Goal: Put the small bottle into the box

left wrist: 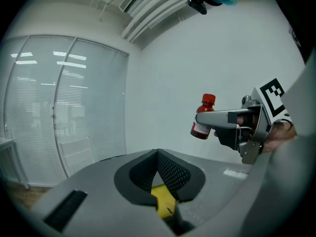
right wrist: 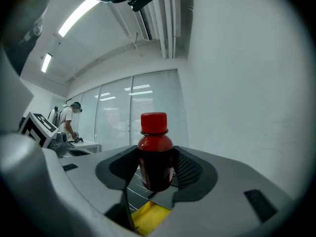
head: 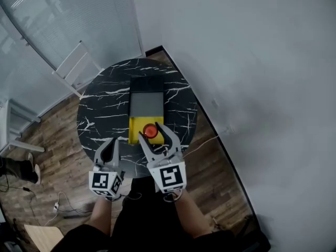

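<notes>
My right gripper [head: 154,135] is clamped on the small dark bottle with red cap and red label [right wrist: 155,157], jaws wide around its body, bottle upright. In the head view it sits over the yellow end of the rectangular yellow-and-grey box [head: 135,127]. The left gripper view shows its base hanging free in the air, not set down. My left gripper [head: 109,145] is near the table's front edge, left of the box, jaws closed together, nothing between them.

The box lies mid-table on the round black marble tabletop with white veins [head: 105,106]. Brown wood-plank floor [head: 58,135] all around. Plain white wall [head: 252,62] to the right. Glass partition with blinds [head: 58,20] at back left, and a white metal frame [head: 79,67] leans by it. Loose cables [head: 63,206] on the floor, lower left.
</notes>
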The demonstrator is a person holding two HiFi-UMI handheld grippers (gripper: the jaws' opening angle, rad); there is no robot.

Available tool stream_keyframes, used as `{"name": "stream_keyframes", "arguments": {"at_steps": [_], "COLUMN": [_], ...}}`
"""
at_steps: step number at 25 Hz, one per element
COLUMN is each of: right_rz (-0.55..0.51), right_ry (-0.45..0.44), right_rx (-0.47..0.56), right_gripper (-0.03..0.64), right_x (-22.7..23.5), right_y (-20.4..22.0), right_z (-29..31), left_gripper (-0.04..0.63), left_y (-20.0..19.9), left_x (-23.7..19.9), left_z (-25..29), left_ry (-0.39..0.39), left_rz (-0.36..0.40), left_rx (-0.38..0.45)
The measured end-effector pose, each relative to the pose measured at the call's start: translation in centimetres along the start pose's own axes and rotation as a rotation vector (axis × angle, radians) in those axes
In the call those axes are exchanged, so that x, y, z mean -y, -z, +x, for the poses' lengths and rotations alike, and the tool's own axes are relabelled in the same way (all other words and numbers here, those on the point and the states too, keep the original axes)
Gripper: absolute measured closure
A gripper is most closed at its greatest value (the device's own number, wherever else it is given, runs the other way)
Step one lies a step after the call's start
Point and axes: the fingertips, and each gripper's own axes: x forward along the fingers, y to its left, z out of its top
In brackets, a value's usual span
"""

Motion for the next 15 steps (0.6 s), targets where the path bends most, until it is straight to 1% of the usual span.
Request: {"name": "stream_keyframes", "arguments": {"at_steps": [4, 9, 15], "right_rz": [-0.01, -0.013, 0.013], "right_ry": [-0.007, -0.02, -0.016], "right_rx": [-0.043, -0.093, -0.162], "right_gripper": [0.408, 0.408, 0.408], "right_x": [-0.1, -0.6, -0.9], "right_y": [1.4, 2.9, 6.2], "right_z": [3.0, 6.6, 9.9], "left_gripper": [0.597, 0.597, 0.597], "left_y": [1.0, 2.9, 5.5], "left_x": [-2.2, -3.9, -6.2], "left_z": [2.0, 3.9, 5.9], "left_ry": [0.009, 0.033, 0.042], "left_rz": [-0.023, -0.066, -0.106], "left_rx": [-0.021, -0.056, -0.093]}}
